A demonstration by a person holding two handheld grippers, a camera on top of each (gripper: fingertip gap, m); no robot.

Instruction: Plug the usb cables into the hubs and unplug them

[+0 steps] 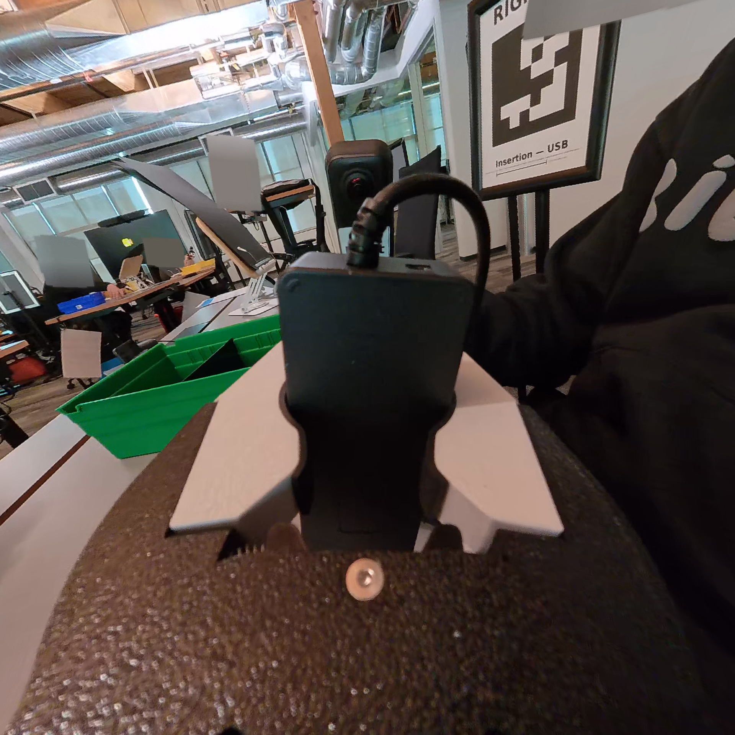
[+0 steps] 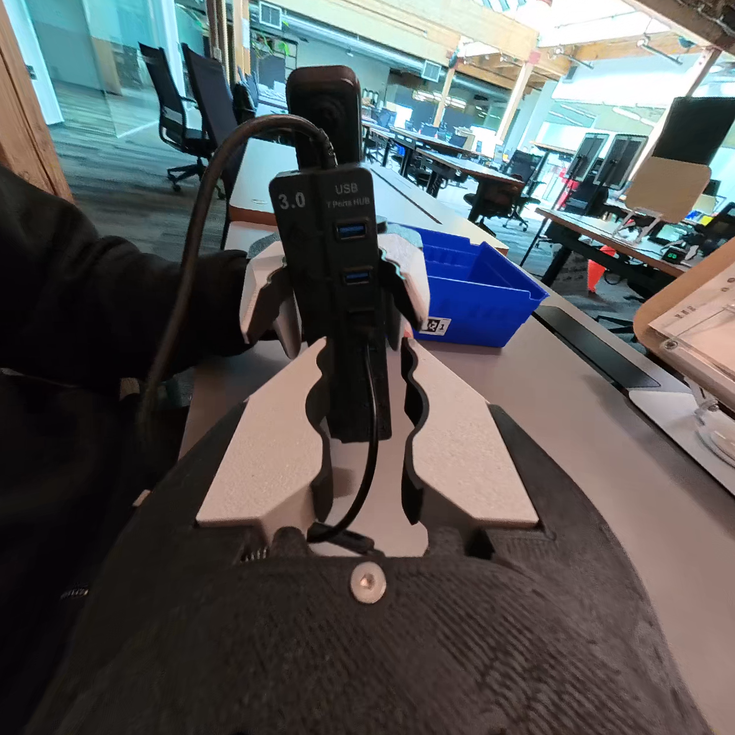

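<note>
My left gripper [image 1: 368,397] is shut on a black USB hub [image 1: 374,338] and holds it upright, its plain back toward the left wrist camera. The hub's thick black cable [image 1: 437,191] arcs from its top to the right. The right wrist view shows the hub's port side [image 2: 350,278] with blue ports, held by the left gripper [image 2: 338,286]. My right gripper [image 2: 366,358] is open, its fingers either side of the hub's lower end. A thin black USB cable [image 2: 372,417] is plugged into a middle port and loops down to the right gripper's base.
A green bin [image 1: 151,393] stands on the grey table to the left, a blue bin [image 2: 477,294] behind the hub. A framed sign on a stand [image 1: 537,99] is at the back. A person's black sleeve [image 1: 636,318] is close by. A paper stand [image 2: 696,338] is at right.
</note>
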